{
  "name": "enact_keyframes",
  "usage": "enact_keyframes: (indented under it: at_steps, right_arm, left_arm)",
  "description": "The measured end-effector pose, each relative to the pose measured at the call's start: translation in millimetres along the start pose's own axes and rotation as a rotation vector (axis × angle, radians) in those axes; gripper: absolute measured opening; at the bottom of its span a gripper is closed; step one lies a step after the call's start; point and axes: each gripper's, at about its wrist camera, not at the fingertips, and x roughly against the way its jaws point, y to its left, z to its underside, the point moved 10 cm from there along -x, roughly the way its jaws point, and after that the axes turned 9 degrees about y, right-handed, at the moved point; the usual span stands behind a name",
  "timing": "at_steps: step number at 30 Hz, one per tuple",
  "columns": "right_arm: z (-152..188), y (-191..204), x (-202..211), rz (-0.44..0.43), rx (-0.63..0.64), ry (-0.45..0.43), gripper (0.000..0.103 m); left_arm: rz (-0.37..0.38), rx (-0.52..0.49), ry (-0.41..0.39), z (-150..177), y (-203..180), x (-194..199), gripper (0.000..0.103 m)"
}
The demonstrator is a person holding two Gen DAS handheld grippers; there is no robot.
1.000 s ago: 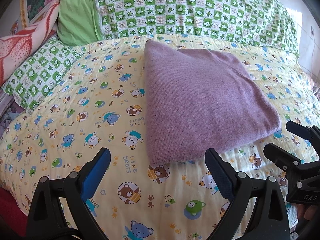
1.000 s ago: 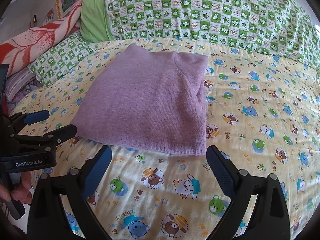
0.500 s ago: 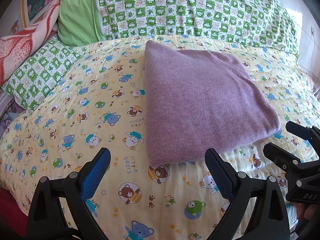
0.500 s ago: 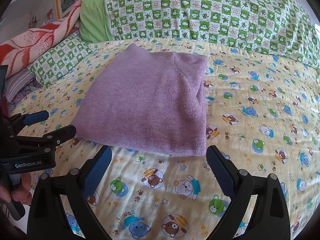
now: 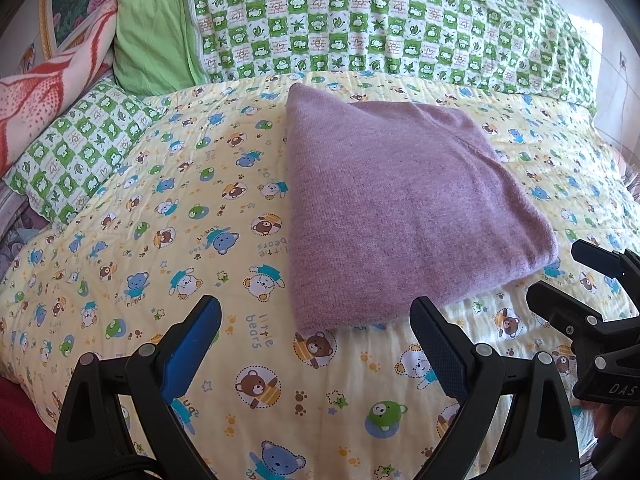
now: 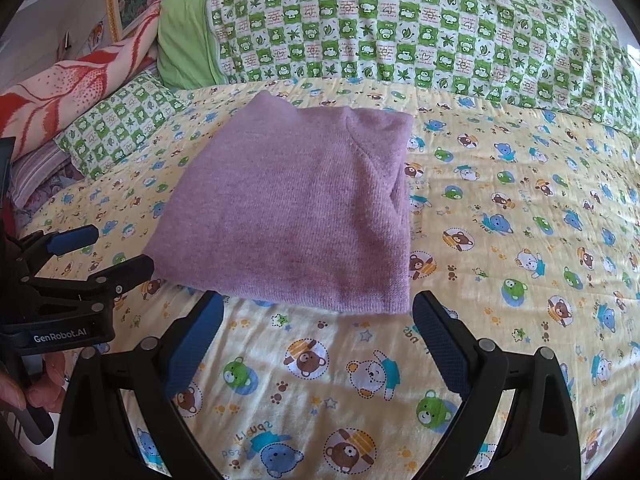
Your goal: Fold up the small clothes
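A purple knit garment (image 5: 400,208) (image 6: 304,216) lies folded into a flat rectangle on the yellow bear-print bedspread (image 5: 160,208) (image 6: 520,208). My left gripper (image 5: 316,344) hangs open just short of the garment's near edge, nothing between its blue pads. My right gripper (image 6: 316,340) is open too, a little before the same edge, and holds nothing. Each gripper shows in the other's view: the right one (image 5: 560,276) at the right edge, the left one (image 6: 104,252) at the left edge, both apart from the cloth.
A green-and-white checked quilt (image 5: 380,28) and a green pillow (image 5: 152,40) lie along the head of the bed. A small checked pillow (image 5: 80,148) and a red-and-white blanket (image 5: 36,92) sit at the left. A person's fingers (image 6: 36,392) hold the left gripper's handle.
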Motion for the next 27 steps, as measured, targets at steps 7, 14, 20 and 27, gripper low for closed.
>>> enact_keyframes:
  at_steps: [7, 14, 20, 27]
  right_arm:
    - [-0.1, -1.0, 1.8, 0.003, -0.014, 0.001, 0.096]
    - [-0.8, -0.9, 2.7, 0.003, -0.014, -0.002, 0.096]
    - [-3.5, -0.7, 4.8, 0.002, -0.022, -0.005, 0.096]
    - [-4.0, -2.1, 4.8, 0.001, -0.024, -0.006, 0.096]
  left_arm:
    - [-0.002, 0.002, 0.002, -0.3, 0.3, 0.7, 0.096]
    - [-0.004, 0.002, 0.001, -0.7, 0.7, 1.4, 0.096]
    - [-0.005, 0.003, 0.0, -2.1, 1.6, 1.6, 0.096]
    - [-0.019, 0.002, -0.015, -6.5, 0.6, 4.5, 0.096]
